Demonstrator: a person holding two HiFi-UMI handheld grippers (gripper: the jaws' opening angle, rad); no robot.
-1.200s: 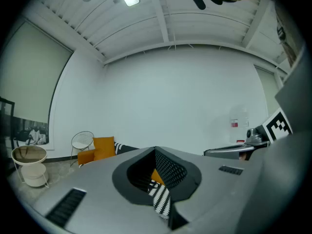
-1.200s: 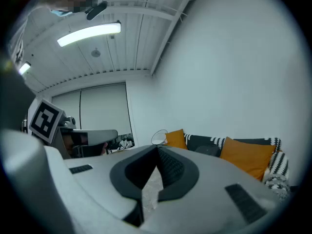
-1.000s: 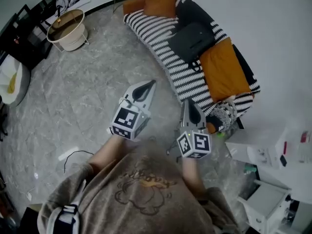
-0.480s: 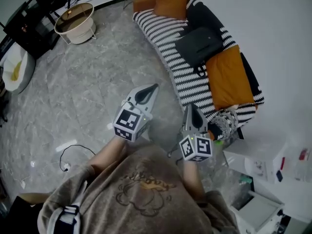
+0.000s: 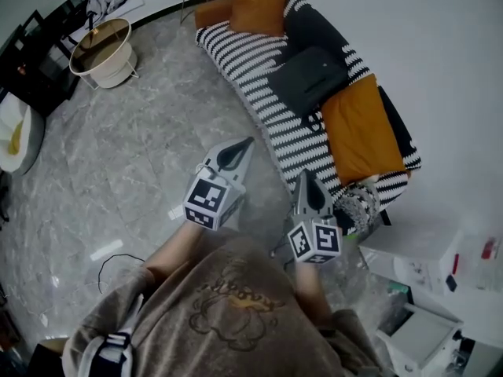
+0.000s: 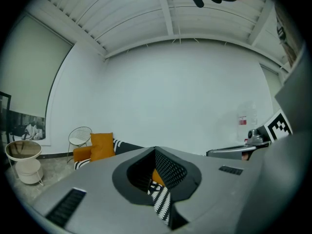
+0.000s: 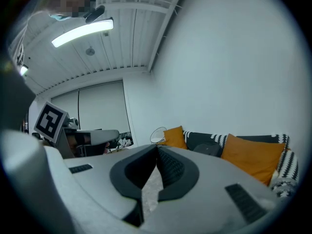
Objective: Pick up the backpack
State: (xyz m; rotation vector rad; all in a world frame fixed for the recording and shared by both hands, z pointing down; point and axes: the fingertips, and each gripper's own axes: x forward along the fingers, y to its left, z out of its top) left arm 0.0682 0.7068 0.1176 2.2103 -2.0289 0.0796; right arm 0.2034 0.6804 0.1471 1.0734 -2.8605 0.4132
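The grey floor (image 5: 134, 155) is the biggest thing here. A long striped sofa (image 5: 236, 49) stands on it, next to the white wall (image 5: 448, 45). 2 orange cushions (image 5: 360, 128) lie on the sofa, 1 at each end. The dark backpack (image 5: 308, 77) lies flat on the seat between them, and nothing touches it. The left gripper (image 5: 247, 143) and the right gripper (image 5: 304, 174) are held out over the floor, near the sofa but apart from the backpack. Both have their fingers pressed together, with nothing in them. So the pick-up has not started yet. I think every step is left: reach the backpack, open, grab it and lift it.
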